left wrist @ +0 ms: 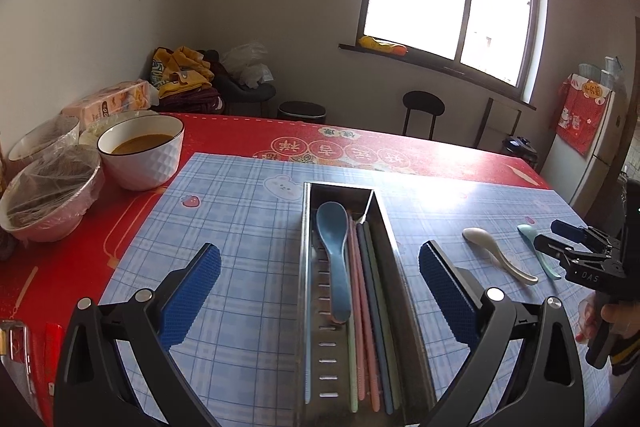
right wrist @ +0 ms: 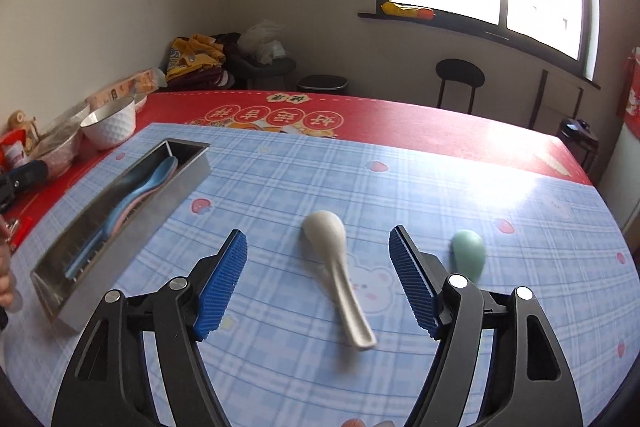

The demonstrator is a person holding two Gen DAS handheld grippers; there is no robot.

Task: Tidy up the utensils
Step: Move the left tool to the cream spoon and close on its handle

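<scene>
A steel utensil tray [left wrist: 400,267] lies lengthwise on the blue plaid mat. It holds a blue spoon [left wrist: 334,239] and several coloured chopsticks [left wrist: 358,287]. My left gripper [left wrist: 320,255] hangs open above the tray, one finger on each side of it, holding nothing. A white spoon [right wrist: 336,267] and a green spoon [right wrist: 468,253] lie on the mat to the right of the tray [right wrist: 152,227]. My right gripper [right wrist: 318,237] is open and empty over the white spoon, whose bowl shows between the fingertips. In the left wrist view the right gripper [left wrist: 554,235] sits near the green spoon [left wrist: 538,251] and the white spoon [left wrist: 496,255].
A white bowl of orange-brown soup [left wrist: 140,151], two film-wrapped bowls [left wrist: 52,195] and a tissue pack [left wrist: 112,103] crowd the table's far left on the red cloth [left wrist: 240,135]. A person's hand [left wrist: 612,319] holds the right gripper's handle. A stool [left wrist: 422,107] stands beyond the table.
</scene>
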